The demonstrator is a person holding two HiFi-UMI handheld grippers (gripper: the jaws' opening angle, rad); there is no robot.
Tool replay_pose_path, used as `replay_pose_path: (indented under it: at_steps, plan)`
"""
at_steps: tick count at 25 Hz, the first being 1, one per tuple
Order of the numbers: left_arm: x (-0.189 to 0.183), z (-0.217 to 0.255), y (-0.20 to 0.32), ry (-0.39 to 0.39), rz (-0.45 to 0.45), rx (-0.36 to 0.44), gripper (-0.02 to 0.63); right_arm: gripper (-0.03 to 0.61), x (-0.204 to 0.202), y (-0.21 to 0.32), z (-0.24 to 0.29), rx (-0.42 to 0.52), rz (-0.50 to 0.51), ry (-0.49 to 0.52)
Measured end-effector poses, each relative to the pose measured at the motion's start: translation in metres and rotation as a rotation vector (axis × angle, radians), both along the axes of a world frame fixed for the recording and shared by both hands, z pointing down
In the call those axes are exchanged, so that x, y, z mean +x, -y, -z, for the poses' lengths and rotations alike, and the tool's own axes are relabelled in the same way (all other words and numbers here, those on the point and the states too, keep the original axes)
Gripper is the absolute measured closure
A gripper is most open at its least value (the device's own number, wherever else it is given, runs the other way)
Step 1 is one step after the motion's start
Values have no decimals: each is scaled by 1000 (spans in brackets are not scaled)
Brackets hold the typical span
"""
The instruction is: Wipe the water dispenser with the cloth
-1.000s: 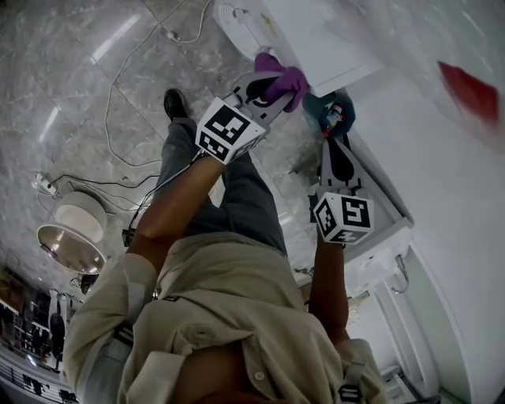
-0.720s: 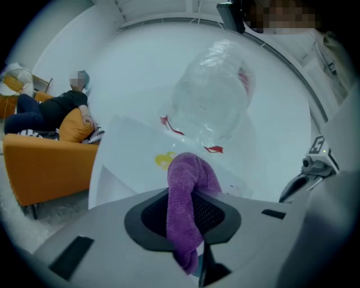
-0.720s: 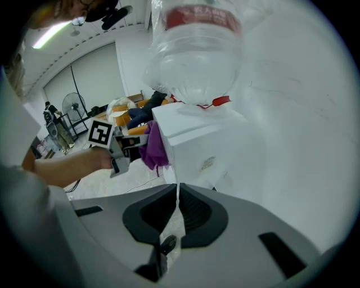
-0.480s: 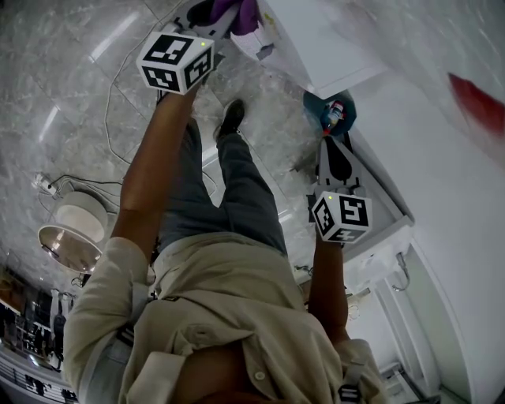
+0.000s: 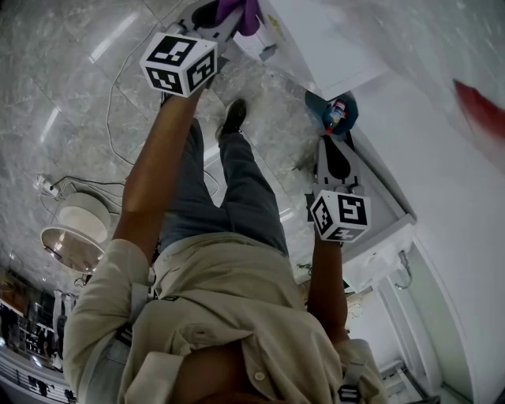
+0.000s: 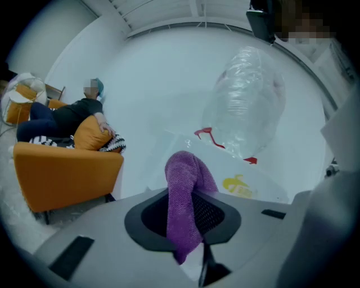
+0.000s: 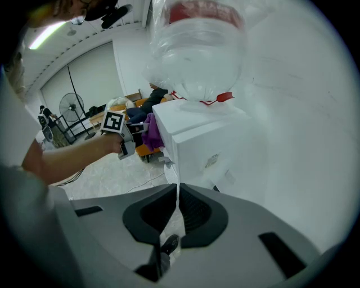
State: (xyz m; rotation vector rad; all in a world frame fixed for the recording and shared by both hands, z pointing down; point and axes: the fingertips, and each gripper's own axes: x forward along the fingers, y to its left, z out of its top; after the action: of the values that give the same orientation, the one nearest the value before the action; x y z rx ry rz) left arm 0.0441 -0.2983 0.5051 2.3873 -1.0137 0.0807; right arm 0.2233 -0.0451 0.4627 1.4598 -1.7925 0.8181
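My left gripper [image 5: 225,14] is squeezed tight on the purple cloth [image 6: 187,183]. The cloth sticks up out of the jaws in a hump, and a bit of it hangs down under them. My left arm is stretched far out. The cloth is up by the top edge of the white dispenser [image 7: 202,147], right at its side. From my right gripper view the cloth looks to be touching the white wall there, just under the top corner. A big clear bottle [image 7: 197,53] stands upside down on top of the dispenser, with something red at its neck. My right gripper [image 5: 333,150] is lower and nearer to me, and it points up at the dispenser. Its jaws are pressed together with nothing between them, and only a thin crack shows. It is well apart from the cloth. Each gripper has a cube [image 5: 180,61] with black and white squares on it. In my left gripper view, a person [image 6: 70,115] sits in an orange chair [image 6: 62,174] off to the side, by the white wall. A fan [image 7: 70,107] stands far back in the room. Under me is a shiny grey stone floor [image 5: 71,87] with thin wires lying on it.
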Motion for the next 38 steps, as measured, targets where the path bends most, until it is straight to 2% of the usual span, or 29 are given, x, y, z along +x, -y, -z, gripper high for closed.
replay_pose_path:
  at_steps: [8, 12, 16, 22, 28, 34, 38]
  plan:
    - [107, -5, -133, -116, -235, -133, 528, 551, -1, -1, 3, 0, 5, 0]
    - [116, -12, -145, -132, -249, -162, 528, 551, -3, 1, 0, -6, 5, -7]
    - [106, -10, -129, -119, -237, -131, 528, 551, 1, -4, -1, -12, -2, -14]
    - [32, -24, -38, -67, -62, -74, 528, 551, -4, -4, -13, -29, -5, -24]
    - [-23, -30, 32, -3, 1, -17, 528, 551, -10, -10, -28, -55, -15, -23]
    - [-30, -23, 52, 18, 2, 29, 528, 551, -16, -6, -33, -61, -20, -21]
    - [-29, -54, 50, 26, 4, -14, 528, 551, -17, -5, -39, -71, -26, -26]
